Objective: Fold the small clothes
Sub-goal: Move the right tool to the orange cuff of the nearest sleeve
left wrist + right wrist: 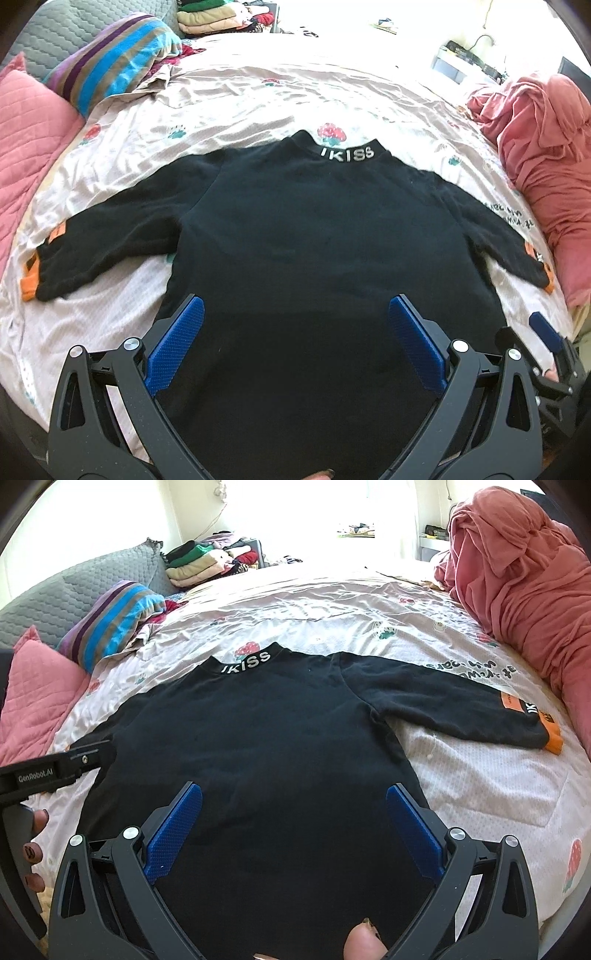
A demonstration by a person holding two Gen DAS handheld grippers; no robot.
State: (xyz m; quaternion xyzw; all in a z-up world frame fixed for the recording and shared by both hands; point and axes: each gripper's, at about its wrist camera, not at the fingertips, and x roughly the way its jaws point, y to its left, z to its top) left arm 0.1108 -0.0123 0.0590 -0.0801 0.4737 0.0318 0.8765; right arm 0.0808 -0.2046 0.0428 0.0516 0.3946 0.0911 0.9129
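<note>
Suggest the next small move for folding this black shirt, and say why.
Probably lower the right gripper toward the right sleeve and pinch its cuff to fold it inward. The shirt lies flat on the bed, sleeves spread, and both the right and left gripper are open, holding nothing.

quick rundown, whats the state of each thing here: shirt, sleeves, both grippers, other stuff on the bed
black shirt: spread flat on the bed sheet, collar far, unfolded
left sleeve: stretched out sideways
right sleeve: stretched out sideways
left gripper: open, over the hem, holding nothing
right gripper: open, over the hem, holding nothing
pink cloth: crumpled heap
clothes pile: folded, stacked
</note>
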